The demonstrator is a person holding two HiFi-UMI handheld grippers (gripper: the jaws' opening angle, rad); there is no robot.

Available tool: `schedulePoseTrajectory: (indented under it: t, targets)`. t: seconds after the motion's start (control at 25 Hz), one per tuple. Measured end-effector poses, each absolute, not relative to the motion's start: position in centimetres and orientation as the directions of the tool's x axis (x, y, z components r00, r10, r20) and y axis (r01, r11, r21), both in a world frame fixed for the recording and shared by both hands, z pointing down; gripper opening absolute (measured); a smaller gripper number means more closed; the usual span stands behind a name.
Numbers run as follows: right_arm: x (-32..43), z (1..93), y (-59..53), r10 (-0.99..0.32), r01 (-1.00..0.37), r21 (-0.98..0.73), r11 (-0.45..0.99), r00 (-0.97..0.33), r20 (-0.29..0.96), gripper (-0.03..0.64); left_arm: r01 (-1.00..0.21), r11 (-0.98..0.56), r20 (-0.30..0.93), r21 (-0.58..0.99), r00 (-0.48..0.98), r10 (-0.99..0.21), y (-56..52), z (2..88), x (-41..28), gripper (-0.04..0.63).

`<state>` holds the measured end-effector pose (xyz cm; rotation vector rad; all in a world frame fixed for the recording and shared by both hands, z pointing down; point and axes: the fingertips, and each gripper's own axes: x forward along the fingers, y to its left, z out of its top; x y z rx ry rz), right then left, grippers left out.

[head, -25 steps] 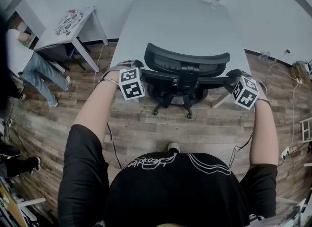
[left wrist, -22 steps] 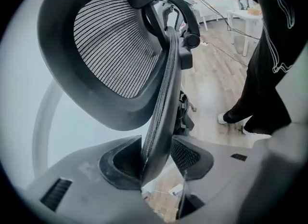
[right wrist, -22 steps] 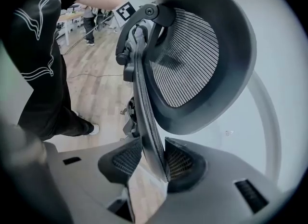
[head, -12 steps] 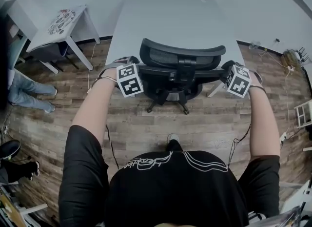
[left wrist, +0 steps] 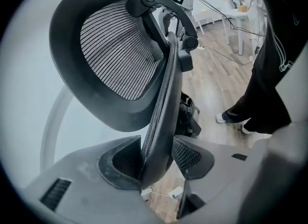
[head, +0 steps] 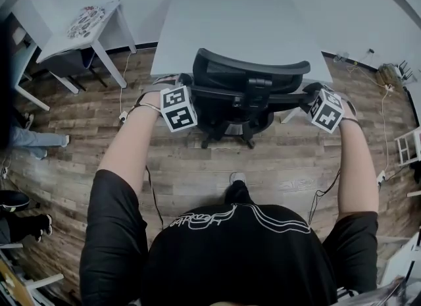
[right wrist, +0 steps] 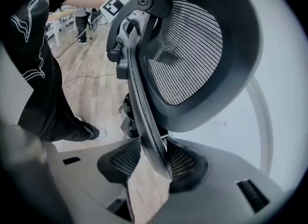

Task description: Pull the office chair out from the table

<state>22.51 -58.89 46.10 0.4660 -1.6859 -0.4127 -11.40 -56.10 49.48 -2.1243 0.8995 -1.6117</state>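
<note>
My left claw is clamped on the left rim of the chair's backrest. Its jaws have just been opening a little, yet the rim fills the gap between them and both pads look to be on it. My right claw is closed on the opposite rim in the same way, with the thin edge pinched between its pads. Above both claws the mesh headrest curves away toward the wall.

The chair stands straight ahead of me. Its back and headrest overlap the near edge of the grey bench, and its wheels are out on the wooden floor.

I judge that I am in the middle of the pull: the hold is made on both sides, but the seat is not clear of the bench yet. Next I should draw both claws evenly toward my body so the chair rolls straight and does not swivel. I should keep the left claw firm, since a looser hold there could let the rim slip out.

Compared with a second ago, the wheels sit further out from the bench's front legs, so the chair has come a short way toward me. The person in jeans at the left has moved nearly out of the head view.
</note>
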Motion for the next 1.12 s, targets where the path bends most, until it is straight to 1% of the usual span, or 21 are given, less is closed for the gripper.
schedulePoseTrajectory:
  t: [0.16, 0.36, 0.6, 0.8, 0.92, 1.12]
  targets:
    - [21.3, 46.7, -54.9, -0.502, -0.094, 0.493, 0.865, -0.152, 0.852, 0.178, -0.26, -0.747, 0.731, -0.612, 0.175, -0.66, -52.7, 50.1, -12.7, 0.187]
    - [19.8, 48.5, -49.2, -0.523, -0.101, 0.514, 0.852, -0.148, 0.839, 0.178, -0.24, -0.731, 0.706, -0.639, 0.194, -0.681, -47.4, 51.7, -14.2, 0.189]
    - [19.5, 46.9, -48.6, -0.515, -0.109, 0.504, 0.857, -0.146, 0.844, 0.182, -0.248, -0.756, 0.738, -0.606, 0.179, -0.65, -46.7, 50.3, -14.3, 0.189]
    - [19.4, 46.6, -47.2, -0.515, -0.126, 0.5, 0.857, -0.146, 0.845, 0.183, -0.262, -0.738, 0.724, -0.622, 0.166, -0.67, -46.2, 50.1, -14.5, 0.189]
    - [19.2, 46.5, -46.9, -0.514, -0.131, 0.499, 0.857, -0.139, 0.846, 0.181, -0.263, -0.741, 0.738, -0.618, 0.133, -0.662, -46.4, 50.0, -14.8, 0.189]
    - [19.3, 46.1, -46.4, -0.523, -0.137, 0.507, 0.851, -0.138, 0.841, 0.181, -0.264, -0.756, 0.757, -0.599, 0.121, -0.642, -46.1, 49.8, -14.9, 0.189]
